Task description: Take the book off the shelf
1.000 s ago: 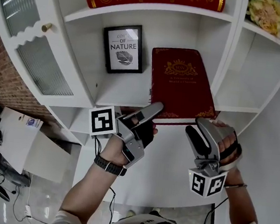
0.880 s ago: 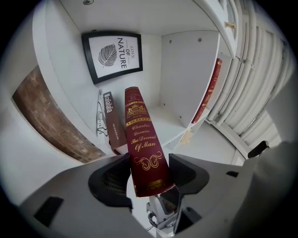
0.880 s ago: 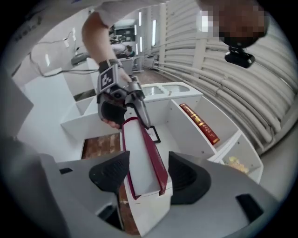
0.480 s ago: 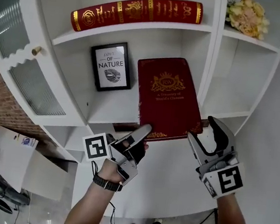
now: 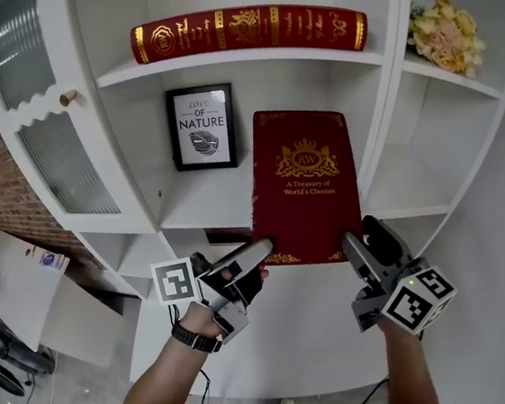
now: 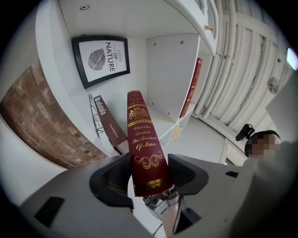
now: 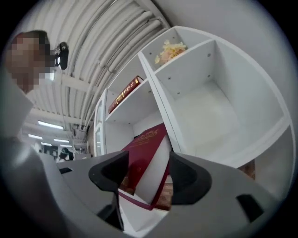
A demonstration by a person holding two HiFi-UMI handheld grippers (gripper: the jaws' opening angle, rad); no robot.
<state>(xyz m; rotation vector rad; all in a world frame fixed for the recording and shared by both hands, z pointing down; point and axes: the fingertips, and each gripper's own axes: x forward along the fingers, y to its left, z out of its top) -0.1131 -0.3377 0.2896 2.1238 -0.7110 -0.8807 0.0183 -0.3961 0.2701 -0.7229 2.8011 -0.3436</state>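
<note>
The dark red book (image 5: 304,189) with gold lettering leans out of the white shelf (image 5: 206,211), its cover turned up toward me in the head view. My left gripper (image 5: 255,256) is shut on its lower left corner. In the left gripper view the spine (image 6: 142,144) fills the gap of the left gripper (image 6: 142,174), whose jaws have just been closing. My right gripper (image 5: 367,246) straddles the lower right corner. In the right gripper view the book's page edge (image 7: 153,162) sits between the jaws of the right gripper (image 7: 144,179), which have just been opening and stand close to both covers.
A second red book (image 5: 250,26) lies on the shelf above. A framed "Nature" print (image 5: 202,126) stands left of the held book, with brown books (image 6: 109,123) leaning under it. Yellow flowers (image 5: 446,33) fill the upper right cubby. A glazed cabinet door with a brass knob (image 5: 68,97) is at left.
The book has tipped further out of the shelf. My right gripper has rolled over, its marker cube now facing me, and moved onto the book's lower right corner. The left gripper has barely moved.
</note>
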